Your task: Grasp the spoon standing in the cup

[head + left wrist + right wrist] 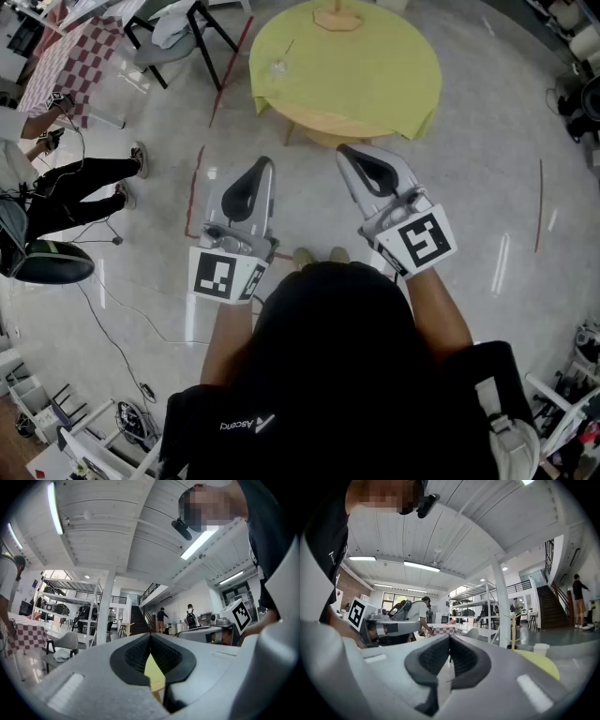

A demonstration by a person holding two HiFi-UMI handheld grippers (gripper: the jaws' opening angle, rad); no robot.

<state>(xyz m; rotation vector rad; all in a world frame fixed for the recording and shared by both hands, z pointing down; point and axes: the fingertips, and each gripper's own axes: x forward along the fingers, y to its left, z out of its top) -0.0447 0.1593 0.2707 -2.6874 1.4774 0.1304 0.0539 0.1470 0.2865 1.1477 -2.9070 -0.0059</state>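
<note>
A: Item one, grippers. What state is to be entered?
B: Left gripper [266, 162]: jaws closed, pads met at the tip, nothing held. Only a sliver of yellow cloth is seen through the gap beneath. Right gripper [343, 149]: jaws likewise closed, nothing held. Both are carried roughly level.

A: Item two, the task's things. Where are they?
B: Cup [278, 67]: stood on the round table [375, 84], well ahead of both grippers and almost straight beyond the left gripper's tip. Spoon: too small to be made out, and taken to be in that cup.

A: What is the step in hand?
B: The approach, judged barely begun. The jaws should be opened before the cup is reached. The chosen gripper should be kept level and its pads brought either side of the handle, above the rim. They should then be closed gently, so that the light cup is not tipped or pushed.

A: Item three, surroundings and obstructions?
B: Wooden base [337, 17]: farther ahead on the same table, right of the cup. Grey chair [164, 42] and checked cloth [66, 70]: ahead, far to the left gripper's left. Bystander's legs [84, 178]: well left of the left gripper. Red floor tape [195, 192]: just left of it. No obstruction is seen between the grippers and the table. Only the table's near edge need be minded.
</note>
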